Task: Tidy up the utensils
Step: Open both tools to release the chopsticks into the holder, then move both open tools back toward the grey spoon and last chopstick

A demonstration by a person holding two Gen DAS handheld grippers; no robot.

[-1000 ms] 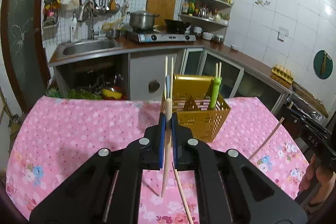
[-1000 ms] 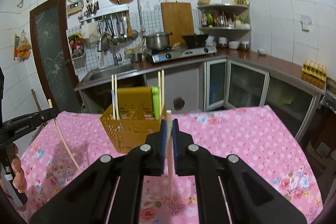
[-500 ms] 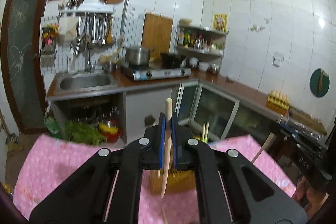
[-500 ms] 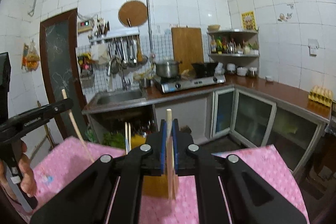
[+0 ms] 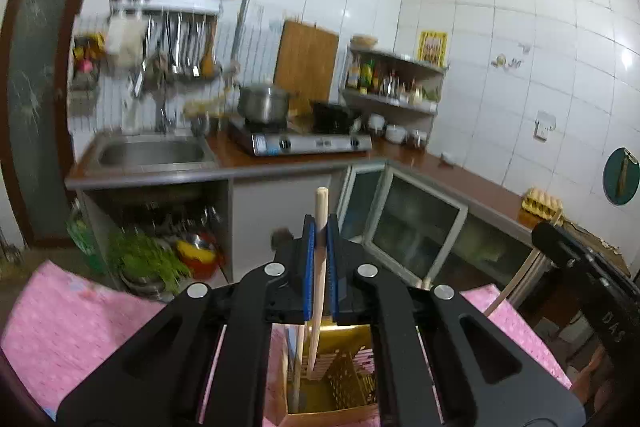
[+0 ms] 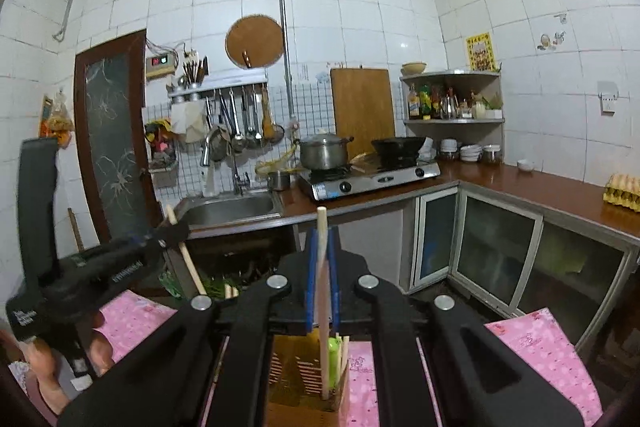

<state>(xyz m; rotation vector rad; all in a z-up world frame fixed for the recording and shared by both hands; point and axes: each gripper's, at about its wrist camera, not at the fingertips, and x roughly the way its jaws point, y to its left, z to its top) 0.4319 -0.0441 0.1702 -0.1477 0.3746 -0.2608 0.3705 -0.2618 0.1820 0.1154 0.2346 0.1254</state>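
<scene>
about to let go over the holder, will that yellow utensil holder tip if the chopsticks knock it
Possibly: the yellow utensil holder looks like thin perforated plastic, so probably light. It stands taller than wide on the pink cloth, which may let it slide. The few utensils inside add little ballast.

Chopstick point(image 5: 319, 279): you're holding it upright, frame center, tip dipping into the holder.
Holder point(image 5: 340, 383): yellow, perforated, sitting bottom center.
</scene>
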